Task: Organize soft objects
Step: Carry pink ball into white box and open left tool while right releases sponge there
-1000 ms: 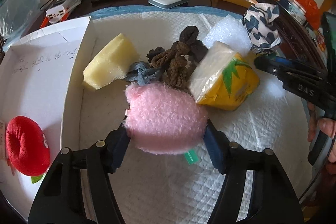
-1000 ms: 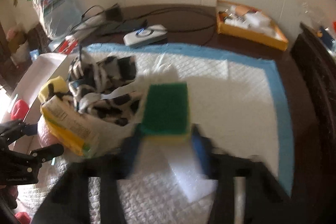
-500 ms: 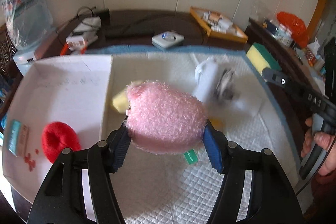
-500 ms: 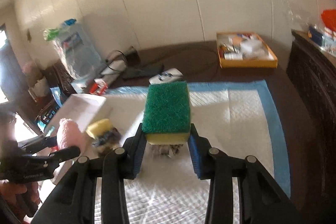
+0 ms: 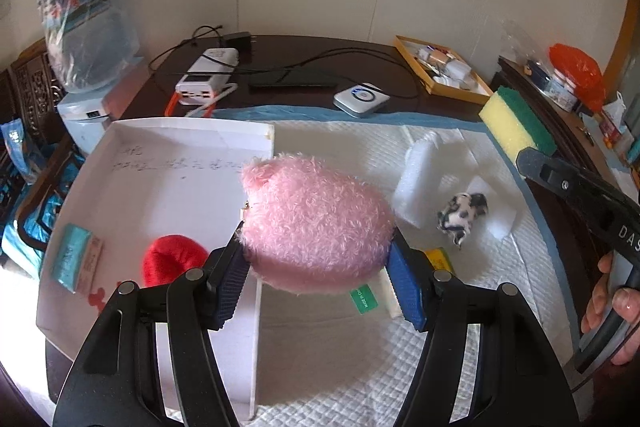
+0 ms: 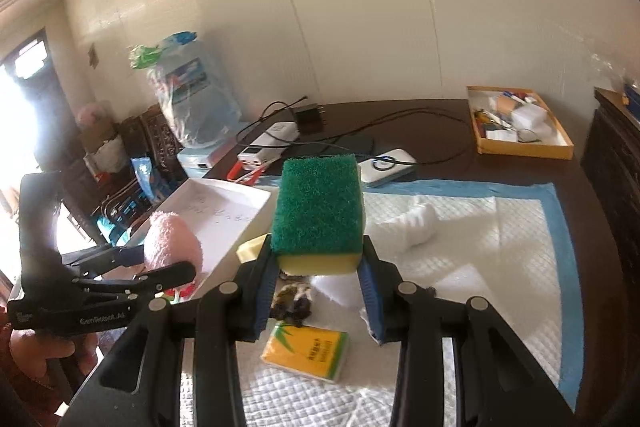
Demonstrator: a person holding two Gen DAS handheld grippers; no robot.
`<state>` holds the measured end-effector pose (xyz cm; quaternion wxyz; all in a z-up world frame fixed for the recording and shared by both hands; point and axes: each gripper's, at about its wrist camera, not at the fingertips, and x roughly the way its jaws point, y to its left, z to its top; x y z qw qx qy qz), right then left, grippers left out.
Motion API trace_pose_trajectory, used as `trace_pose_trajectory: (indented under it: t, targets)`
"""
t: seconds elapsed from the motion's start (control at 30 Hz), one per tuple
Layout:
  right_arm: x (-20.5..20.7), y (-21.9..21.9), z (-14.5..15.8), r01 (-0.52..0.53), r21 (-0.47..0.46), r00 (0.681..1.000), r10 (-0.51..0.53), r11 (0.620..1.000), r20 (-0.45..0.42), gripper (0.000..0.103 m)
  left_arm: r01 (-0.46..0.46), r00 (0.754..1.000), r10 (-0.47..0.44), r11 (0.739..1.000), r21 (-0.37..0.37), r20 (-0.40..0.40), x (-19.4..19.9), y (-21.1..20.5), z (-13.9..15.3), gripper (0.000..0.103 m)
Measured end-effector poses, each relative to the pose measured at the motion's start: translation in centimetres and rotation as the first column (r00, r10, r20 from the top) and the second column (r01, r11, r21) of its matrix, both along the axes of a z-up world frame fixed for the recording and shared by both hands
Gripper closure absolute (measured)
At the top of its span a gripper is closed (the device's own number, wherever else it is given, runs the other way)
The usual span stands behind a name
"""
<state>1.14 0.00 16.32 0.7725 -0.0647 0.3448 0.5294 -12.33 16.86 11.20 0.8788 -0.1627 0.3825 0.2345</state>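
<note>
Both loads higher — pink plush (image 5: 316,223), sponge (image 6: 318,203).

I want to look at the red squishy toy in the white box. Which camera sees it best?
The left wrist view. There the red plush lies in the white box, partly hidden behind the left gripper. The right wrist view shows only a red sliver under that gripper.

A shallow white cardboard tray (image 5: 168,179) lies left of the white quilted pad (image 5: 340,367) on the dark wooden surface (image 5: 304,47). A red plush toy (image 5: 170,259) lies in the tray; a yellow tissue packet (image 6: 306,351) lies on the pad.
</note>
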Motion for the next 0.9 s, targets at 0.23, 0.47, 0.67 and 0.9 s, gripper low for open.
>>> trace_pose_trajectory:
  t: [0.23, 0.47, 0.67, 0.9]
  targets:
    - [-1.4, 1.8, -0.4, -0.044, -0.01, 0.999, 0.044, 0.999, -0.001, 0.065, -0.061, 0.998, 0.061, 0.998, 0.003, -0.001, -1.9, 1.8, 0.0, 0.039]
    - [-3.0, 3.6, -0.4, -0.089, -0.014, 0.996, 0.089, 0.996, 0.001, 0.065, -0.112, 0.994, 0.112, 0.994, 0.001, -0.002, -4.0, 3.6, -0.1, 0.039]
    - [-5.1, 6.0, -0.1, -0.151, -0.026, 0.988, 0.152, 0.988, 0.012, 0.065, -0.165, 0.986, 0.165, 0.986, 0.007, 0.007, -6.1, 5.6, 0.2, 0.038]
    - [-7.1, 10.2, 0.8, -0.234, -0.017, 0.972, 0.234, 0.972, 0.01, 0.065, -0.318, 0.948, 0.315, 0.947, 0.041, 0.052, -10.8, 11.6, 2.4, 0.038]
